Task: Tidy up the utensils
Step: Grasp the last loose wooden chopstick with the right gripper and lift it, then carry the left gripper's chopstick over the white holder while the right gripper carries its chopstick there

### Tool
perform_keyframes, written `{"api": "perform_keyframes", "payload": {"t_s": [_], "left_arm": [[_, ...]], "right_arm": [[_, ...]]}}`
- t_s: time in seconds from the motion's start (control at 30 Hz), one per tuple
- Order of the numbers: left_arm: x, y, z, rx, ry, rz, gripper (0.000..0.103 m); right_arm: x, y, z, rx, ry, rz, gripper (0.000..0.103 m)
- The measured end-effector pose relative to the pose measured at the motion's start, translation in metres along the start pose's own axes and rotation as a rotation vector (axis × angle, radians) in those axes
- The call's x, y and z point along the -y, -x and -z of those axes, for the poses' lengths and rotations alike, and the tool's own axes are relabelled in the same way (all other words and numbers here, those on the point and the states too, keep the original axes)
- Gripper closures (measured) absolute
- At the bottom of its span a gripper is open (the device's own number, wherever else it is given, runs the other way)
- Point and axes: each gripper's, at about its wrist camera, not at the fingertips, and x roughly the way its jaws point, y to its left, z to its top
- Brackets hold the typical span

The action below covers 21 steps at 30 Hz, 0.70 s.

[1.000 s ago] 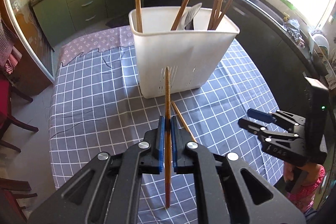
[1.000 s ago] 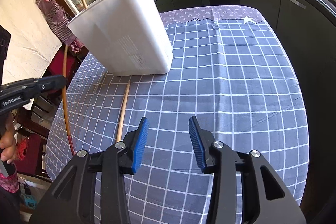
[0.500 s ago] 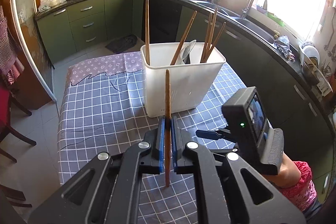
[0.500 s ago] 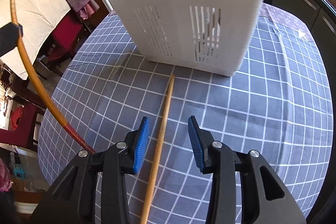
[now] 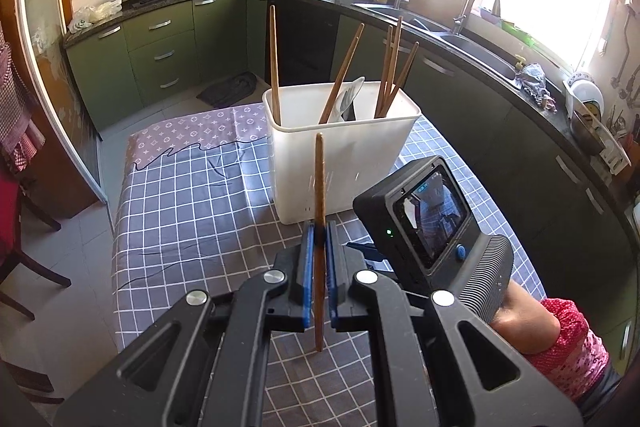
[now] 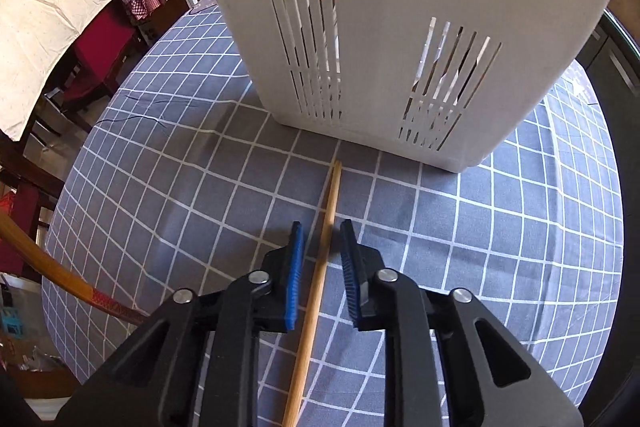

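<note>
Jaws of left gripper (image 5: 318,269) clench a dark chopstick (image 5: 319,195); right gripper (image 6: 322,275) jaws, just closing, straddle a pale chopstick (image 6: 316,291) without touching, near the white bin (image 6: 400,27).

The left wrist view looks forward and down from above the near end of the table (image 5: 180,211), taking in the whole white utensil holder (image 5: 340,163) with the kitchen cabinets (image 5: 160,55) beyond. The right wrist view sits much lower and closer, aimed steeply at the checked cloth, the holder's slotted wall (image 6: 380,27) filling its upper half. Both share holder and cloth.
</note>
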Motion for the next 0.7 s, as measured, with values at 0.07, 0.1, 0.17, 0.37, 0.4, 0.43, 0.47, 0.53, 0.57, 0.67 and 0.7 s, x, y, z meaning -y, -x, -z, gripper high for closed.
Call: {"api": "perform_keyframes", "payload": {"t_s": [0.07,0.1,0.17,0.37,0.4,0.43,0.47,0.53,0.57,0.67,0.7], "left_arm": [[0.0,0.0,0.0,0.001,-0.002,-0.001,0.097],[0.0,0.0,0.0,0.001,-0.002,-0.001,0.097],[0.001,0.0,0.0,0.001,-0.002,-0.003,0.097],[0.0,0.0,0.0,0.0,-0.002,-0.004,0.097],[0.0,0.0,0.0,0.0,-0.001,-0.003,0.097],[0.0,0.0,0.0,0.0,-0.001,-0.003,0.097],[0.0,0.0,0.0,0.001,-0.001,-0.004,0.097],[0.0,0.0,0.0,0.001,-0.001,-0.004,0.097],[0.0,0.0,0.0,0.001,-0.002,-0.004,0.097],[0.0,0.0,0.0,0.002,-0.003,-0.005,0.097],[-0.001,0.0,0.001,0.002,-0.004,-0.004,0.097]], "right_arm": [[0.002,0.0,0.001,0.001,-0.008,-0.007,0.095],[0.004,-0.001,0.002,0.004,-0.011,-0.013,0.095],[0.004,0.0,0.004,0.008,-0.011,-0.014,0.096],[0.016,0.028,0.018,0.067,-0.024,-0.06,0.097],[0.018,0.037,0.02,0.087,-0.027,-0.066,0.097],[0.018,0.046,0.023,0.108,-0.028,-0.074,0.097],[0.019,0.056,0.025,0.131,-0.029,-0.084,0.097],[0.021,0.081,0.028,0.187,-0.036,-0.09,0.097],[0.021,0.093,0.028,0.215,-0.038,-0.09,0.097],[0.026,0.126,0.027,0.304,-0.053,-0.085,0.097],[0.027,0.136,0.026,0.334,-0.056,-0.082,0.097]]}}
